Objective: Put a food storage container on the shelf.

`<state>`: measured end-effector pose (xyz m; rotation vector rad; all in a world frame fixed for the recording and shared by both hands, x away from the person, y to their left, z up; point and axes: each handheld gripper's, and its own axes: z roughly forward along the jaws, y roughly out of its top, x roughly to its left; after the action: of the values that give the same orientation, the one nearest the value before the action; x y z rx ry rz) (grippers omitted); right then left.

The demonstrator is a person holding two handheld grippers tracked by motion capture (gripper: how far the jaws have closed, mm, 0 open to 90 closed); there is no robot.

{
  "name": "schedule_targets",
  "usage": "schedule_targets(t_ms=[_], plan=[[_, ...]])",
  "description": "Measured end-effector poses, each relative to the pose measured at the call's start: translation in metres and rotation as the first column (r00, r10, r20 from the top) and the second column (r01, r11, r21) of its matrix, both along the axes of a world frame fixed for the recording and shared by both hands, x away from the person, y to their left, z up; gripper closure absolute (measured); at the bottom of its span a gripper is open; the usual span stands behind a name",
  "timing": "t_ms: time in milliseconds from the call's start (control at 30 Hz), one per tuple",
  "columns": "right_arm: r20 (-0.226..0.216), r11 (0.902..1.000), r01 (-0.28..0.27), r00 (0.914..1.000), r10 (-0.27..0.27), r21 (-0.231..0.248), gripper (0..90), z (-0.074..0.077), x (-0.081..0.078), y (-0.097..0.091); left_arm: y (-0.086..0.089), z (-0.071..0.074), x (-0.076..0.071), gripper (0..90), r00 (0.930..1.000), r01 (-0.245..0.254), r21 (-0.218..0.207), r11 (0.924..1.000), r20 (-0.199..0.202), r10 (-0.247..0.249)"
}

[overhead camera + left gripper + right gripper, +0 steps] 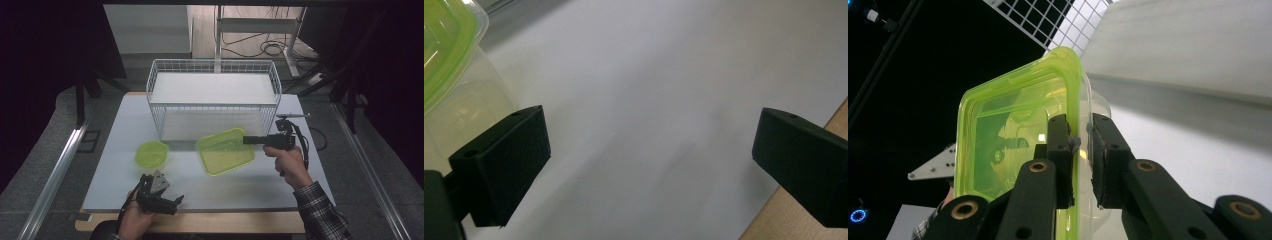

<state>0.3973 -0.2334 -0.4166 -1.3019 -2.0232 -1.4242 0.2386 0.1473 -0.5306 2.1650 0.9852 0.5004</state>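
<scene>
Now right claw (1080, 150) on green-lidded container (1013, 135)

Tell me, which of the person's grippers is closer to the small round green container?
Left. The left gripper hovers open just in front of the small round green container, not touching it. The right gripper is farther off, clamped on the rim of the big square container.

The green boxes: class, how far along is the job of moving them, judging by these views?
Done: nothing looks stowed; the wire basket holds no box. In hand: the right gripper is shut on the rim of the big box. Left: the small box sits on the table, and the left gripper is open beside it.
</scene>
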Motion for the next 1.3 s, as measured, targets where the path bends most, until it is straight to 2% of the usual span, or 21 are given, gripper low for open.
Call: schedule_targets(t_ms=[733, 1100, 1300], plan=[[0.061, 0.9994, 0.032, 0.9976, -0.033, 0.016, 80.0, 0.054, 0.016, 0.009, -0.001, -0.001, 0.001, 2.0, 1.0000, 0.001, 0.012, 0.9999, -0.008, -0.001], [0.066, 0.9972, 0.064, 0.9956, -0.067, 0.037, 80.1, 0.077, 0.029, 0.013, 0.000, -0.002, 0.001, 2.0, 1.0000, 0.002, 0.014, 0.9999, -0.009, -0.002], [0.075, 0.9964, 0.077, 0.9940, -0.080, 0.033, 80.1, 0.087, 0.035, 0.017, 0.000, -0.001, 0.001, 2.0, 1.0000, 0.001, 0.014, 0.9999, -0.009, -0.001]])
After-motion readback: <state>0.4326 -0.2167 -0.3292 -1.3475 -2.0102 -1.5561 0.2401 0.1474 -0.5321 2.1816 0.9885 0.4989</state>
